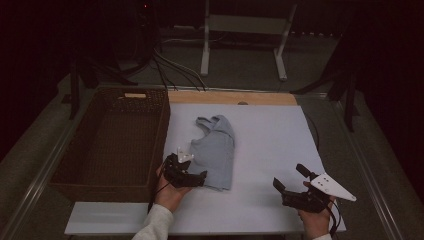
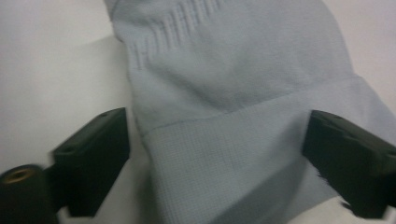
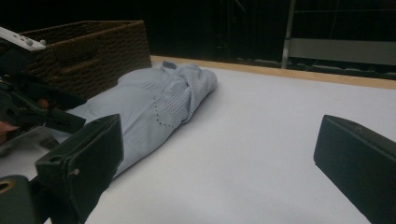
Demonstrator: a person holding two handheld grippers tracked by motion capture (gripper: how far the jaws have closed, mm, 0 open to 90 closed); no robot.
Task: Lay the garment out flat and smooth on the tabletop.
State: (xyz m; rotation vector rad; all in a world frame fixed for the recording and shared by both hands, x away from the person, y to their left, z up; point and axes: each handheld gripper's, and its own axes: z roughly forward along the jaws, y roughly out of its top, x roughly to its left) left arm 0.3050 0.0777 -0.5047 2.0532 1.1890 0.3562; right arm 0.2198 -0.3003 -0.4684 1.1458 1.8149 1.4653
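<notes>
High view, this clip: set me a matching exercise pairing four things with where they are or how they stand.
1. wicker basket
2. folded light-blue garment
3. left gripper
4. right gripper

a. open above bare white board, near right
b. lying mid-board
c. on the table's left side
d. jaws straddling the garment's near hem

Pairs: 1-c, 2-b, 3-d, 4-a

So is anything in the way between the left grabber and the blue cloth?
No. The left gripper is already at the near end of the folded blue cloth, its open jaws on either side of the hem, nothing between them.
</notes>
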